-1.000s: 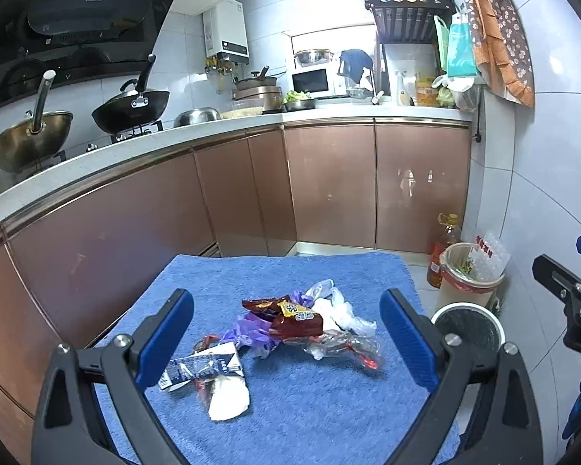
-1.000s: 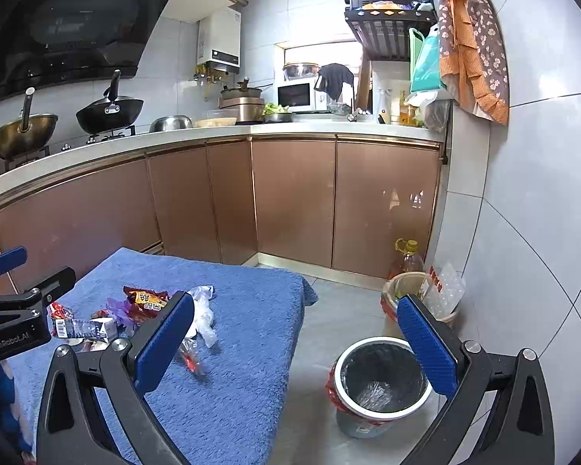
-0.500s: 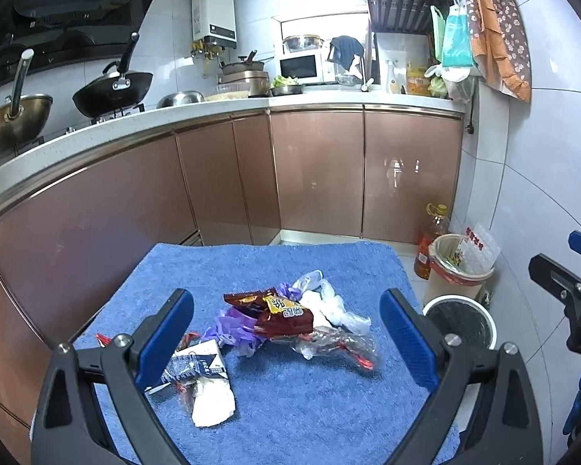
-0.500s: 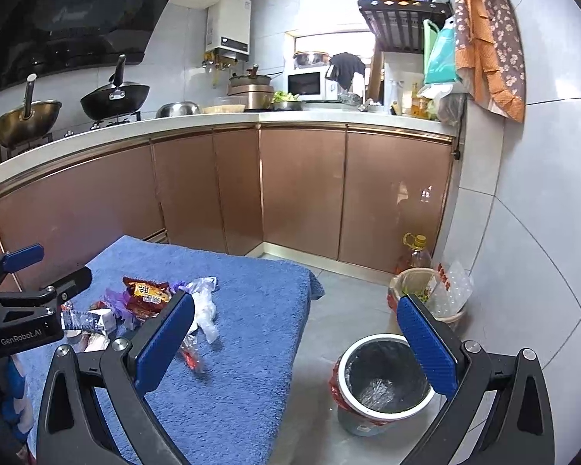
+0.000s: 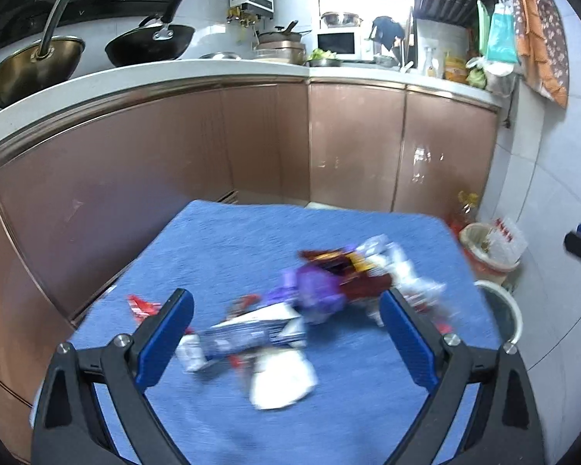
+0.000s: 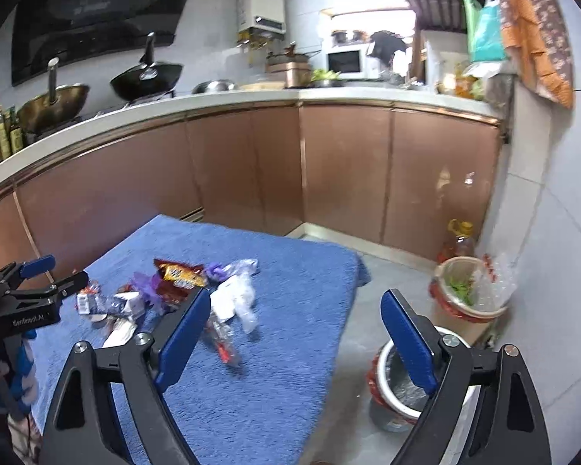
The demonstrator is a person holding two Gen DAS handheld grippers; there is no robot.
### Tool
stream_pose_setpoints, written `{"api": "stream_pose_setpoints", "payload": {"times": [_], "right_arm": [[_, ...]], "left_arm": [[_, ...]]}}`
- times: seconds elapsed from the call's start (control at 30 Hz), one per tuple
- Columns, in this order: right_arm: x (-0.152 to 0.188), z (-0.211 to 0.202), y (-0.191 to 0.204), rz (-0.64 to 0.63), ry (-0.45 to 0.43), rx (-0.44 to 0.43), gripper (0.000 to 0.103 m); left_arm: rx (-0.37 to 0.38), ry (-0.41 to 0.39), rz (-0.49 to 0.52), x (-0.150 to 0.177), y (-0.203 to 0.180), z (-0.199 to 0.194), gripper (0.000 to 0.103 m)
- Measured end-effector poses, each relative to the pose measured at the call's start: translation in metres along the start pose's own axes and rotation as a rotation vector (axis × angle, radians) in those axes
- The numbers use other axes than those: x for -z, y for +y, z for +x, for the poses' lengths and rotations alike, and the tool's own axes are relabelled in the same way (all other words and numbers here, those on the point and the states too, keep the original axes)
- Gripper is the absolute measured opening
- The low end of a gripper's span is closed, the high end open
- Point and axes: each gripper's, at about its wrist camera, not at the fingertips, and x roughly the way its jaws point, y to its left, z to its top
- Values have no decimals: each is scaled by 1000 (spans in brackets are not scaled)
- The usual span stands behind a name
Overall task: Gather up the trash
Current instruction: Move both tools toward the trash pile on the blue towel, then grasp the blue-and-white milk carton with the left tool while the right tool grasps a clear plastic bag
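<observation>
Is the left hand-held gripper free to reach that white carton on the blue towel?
Probably yes: the left hand-held gripper is open with the carton lying between its fingers, nothing over it.

Two handheld grippers, left gripper (image 5: 286, 335) and right gripper (image 6: 295, 333): black angular frames, blue finger pads (image 5: 165, 335), silver screws. White lettering on left frame, illegible.

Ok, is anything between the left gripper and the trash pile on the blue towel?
Nothing visible. The left gripper is open, and the trash pile lies loose on the blue towel just ahead of its jaws, with only bare towel around it.
</observation>
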Motion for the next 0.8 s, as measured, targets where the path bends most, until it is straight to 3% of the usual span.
{"api": "stream_pose_setpoints", "payload": {"times": [0.1,0.23,0.37,0.5,0.73,0.8], "right_arm": [[2,17,5,-1,36,-55,83],[7,42,17,-20,91,-106,81],[10,64,29,-41,161,-163,81],[7,94,39,-52,218,-228,76],[-3,161,37,-6,330,-277,68],[-2,181,37,5,364,-286,64]], "left_arm": [[20,22,104,7,32,10,96],[71,119,245,16,55,33,83],[137,229,382,28,59,62,75],[168,287,484,35,50,85,70],[202,348,545,35,44,119,69],[212,367,538,36,46,127,60]]}}
